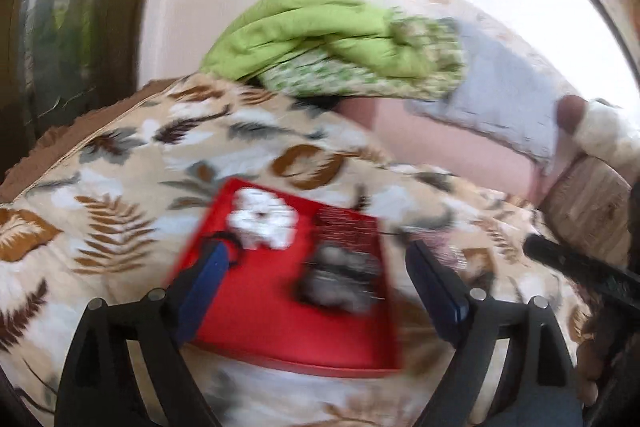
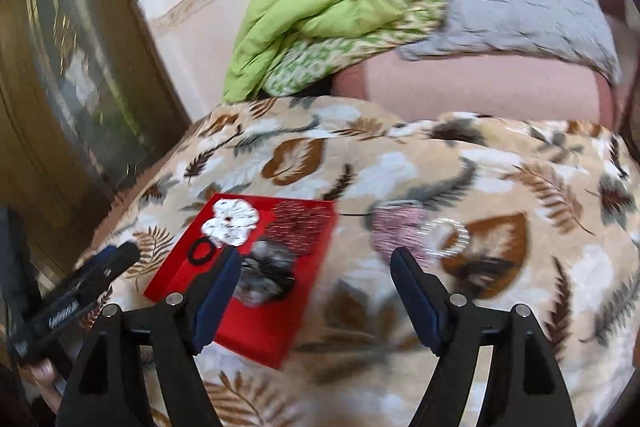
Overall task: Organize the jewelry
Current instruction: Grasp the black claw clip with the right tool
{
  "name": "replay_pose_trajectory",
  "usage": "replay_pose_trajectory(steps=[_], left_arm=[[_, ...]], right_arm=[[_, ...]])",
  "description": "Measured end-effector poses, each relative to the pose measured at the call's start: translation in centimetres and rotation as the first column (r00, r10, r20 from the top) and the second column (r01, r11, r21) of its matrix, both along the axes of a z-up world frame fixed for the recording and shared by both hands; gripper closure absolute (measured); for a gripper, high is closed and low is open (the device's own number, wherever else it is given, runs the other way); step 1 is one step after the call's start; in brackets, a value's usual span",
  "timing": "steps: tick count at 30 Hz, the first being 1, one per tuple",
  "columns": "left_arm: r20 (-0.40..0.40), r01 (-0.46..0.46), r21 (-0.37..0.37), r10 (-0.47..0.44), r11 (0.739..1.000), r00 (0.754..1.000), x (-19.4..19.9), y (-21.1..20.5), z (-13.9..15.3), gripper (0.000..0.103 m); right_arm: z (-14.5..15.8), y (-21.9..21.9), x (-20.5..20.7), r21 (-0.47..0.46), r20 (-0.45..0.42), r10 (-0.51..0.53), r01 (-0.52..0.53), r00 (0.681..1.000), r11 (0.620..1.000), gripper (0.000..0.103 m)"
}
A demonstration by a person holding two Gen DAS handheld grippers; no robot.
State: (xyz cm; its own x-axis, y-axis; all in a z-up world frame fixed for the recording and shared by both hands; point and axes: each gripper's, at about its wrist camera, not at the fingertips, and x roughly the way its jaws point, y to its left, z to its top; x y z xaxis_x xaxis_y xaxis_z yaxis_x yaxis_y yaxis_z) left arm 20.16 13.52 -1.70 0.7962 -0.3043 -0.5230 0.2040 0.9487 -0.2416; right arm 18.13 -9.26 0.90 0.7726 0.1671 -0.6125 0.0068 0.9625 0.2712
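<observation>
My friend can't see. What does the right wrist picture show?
Open tongs hover over a leaf-patterned blanket. On it lies a red tray holding a white scrunchie; a pinkish beaded piece lies beside the tray.

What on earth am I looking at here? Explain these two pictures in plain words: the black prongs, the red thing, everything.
No robot here: a person holds a two-finger gripper in each hand, each with a fisheye camera looking along its fingers.

The left view shows the left gripper, the right view the right gripper. Both are open and hold nothing.

Below them lies a leaf-patterned beige blanket. On it rests a flat red tray holding a white fabric scrunchie, a thin black hair band and a blurred grey-black item I cannot identify. Beside the tray, on the blanket, lie a pinkish beaded piece and a clear coiled band.

Farther back is a green quilt.
</observation>
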Motion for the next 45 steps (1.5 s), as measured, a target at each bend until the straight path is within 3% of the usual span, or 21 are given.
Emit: replay_pose_trajectory(steps=[6, 12, 15, 17, 23, 28, 32, 36, 39, 45], left_arm=[[0.016, 0.143, 0.183, -0.149, 0.973, 0.989, -2.3, -10.1, 0.2, 0.013], [-0.016, 0.259, 0.221, -0.263, 0.940, 0.965, -2.2, -17.1, 0.6, 0.013], [-0.093, 0.271, 0.178, -0.258, 0.946, 0.962, -0.1, -19.0, 0.2, 0.013], [-0.115, 0.252, 0.153, -0.236, 0.956, 0.965, 1.1, -19.4, 0.1, 0.013], [-0.065, 0.155, 0.142, -0.147, 0.978, 0.987, 1.4, -17.6, -1.9, 0.013], [-0.155, 0.122, 0.160, -0.097, 0.980, 0.983, 2.9, -16.1, -3.1, 0.013], [-0.173, 0.126, 0.085, -0.109, 0.988, 0.979, 3.4, -14.5, -2.4, 0.013], [-0.181, 0.121, 0.089, -0.103, 0.989, 0.978, 3.4, -13.9, -2.7, 0.013], [-0.189, 0.113, 0.085, -0.095, 0.990, 0.977, 3.8, -13.6, -2.9, 0.013], [-0.186, 0.096, 0.113, -0.073, 0.989, 0.980, 4.0, -13.7, -3.4, 0.013]], right_arm=[[-0.6, -9.2, -2.6, 0.047, -0.005, -0.168, 0.168, 0.986, 0.985, 0.020], [-0.9, -14.9, -3.4, 0.116, -0.028, -0.222, 0.223, 0.975, 0.968, 0.025], [-1.7, -16.0, -3.2, 0.147, -0.070, -0.240, 0.248, 0.968, 0.957, 0.032], [-2.2, -16.1, -3.0, 0.167, -0.086, -0.245, 0.256, 0.966, 0.952, 0.037], [-3.1, -15.0, -2.8, 0.122, -0.094, -0.257, 0.268, 0.962, 0.956, 0.038], [-5.4, -13.2, -0.7, 0.098, -0.160, -0.233, 0.250, 0.959, 0.963, 0.050], [-7.9, -11.2, 1.9, 0.054, -0.225, -0.219, 0.237, 0.949, 0.970, 0.051], [-10.6, -11.0, 5.0, 0.036, -0.296, -0.245, 0.267, 0.923, 0.963, 0.053], [-12.9, -11.3, 6.2, 0.059, -0.359, -0.241, 0.280, 0.902, 0.958, 0.061], [-13.9, -11.8, 6.1, 0.101, -0.376, -0.230, 0.287, 0.898, 0.953, 0.063]])
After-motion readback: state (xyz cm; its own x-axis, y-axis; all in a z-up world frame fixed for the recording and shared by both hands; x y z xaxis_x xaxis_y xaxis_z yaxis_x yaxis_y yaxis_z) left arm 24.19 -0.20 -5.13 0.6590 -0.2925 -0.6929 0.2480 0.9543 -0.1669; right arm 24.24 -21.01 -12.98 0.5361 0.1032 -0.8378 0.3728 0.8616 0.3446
